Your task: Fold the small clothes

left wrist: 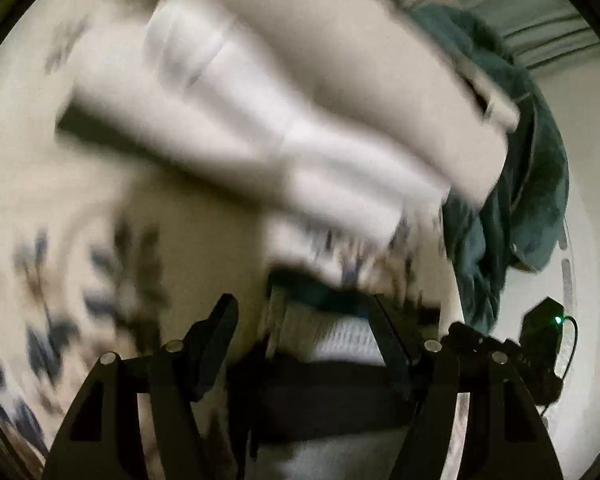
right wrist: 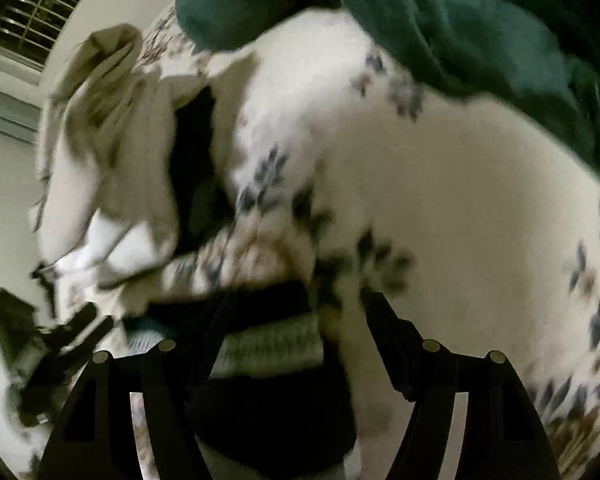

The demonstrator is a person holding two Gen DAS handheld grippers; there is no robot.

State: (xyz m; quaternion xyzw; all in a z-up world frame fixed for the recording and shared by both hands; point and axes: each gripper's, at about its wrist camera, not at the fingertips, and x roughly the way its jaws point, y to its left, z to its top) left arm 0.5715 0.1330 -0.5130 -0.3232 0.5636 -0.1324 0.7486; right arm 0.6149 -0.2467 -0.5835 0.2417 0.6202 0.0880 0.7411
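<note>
A small dark garment with a pale ribbed band (left wrist: pixel 336 340) lies on the flowered bedsheet (left wrist: pixel 40 200). My left gripper (left wrist: pixel 302 312) stands over it, open: the right finger touches the cloth and the left finger is clear of it. In the right wrist view the same dark garment (right wrist: pixel 268 340) lies between the fingers of my right gripper (right wrist: pixel 300 312), which is open, with a gap at the right finger. Both views are blurred by motion. The left gripper (right wrist: pixel 76 328) shows at the lower left of the right wrist view.
A stack of white and cream cloth (left wrist: pixel 300 120) lies just beyond the garment. A teal garment (left wrist: pixel 512 200) is heaped at the right, and appears as teal cloth (right wrist: pixel 460 20) at the top. Cream clothes (right wrist: pixel 108 120) and a black piece (right wrist: pixel 192 160) lie left. A window (right wrist: pixel 40 12) is behind.
</note>
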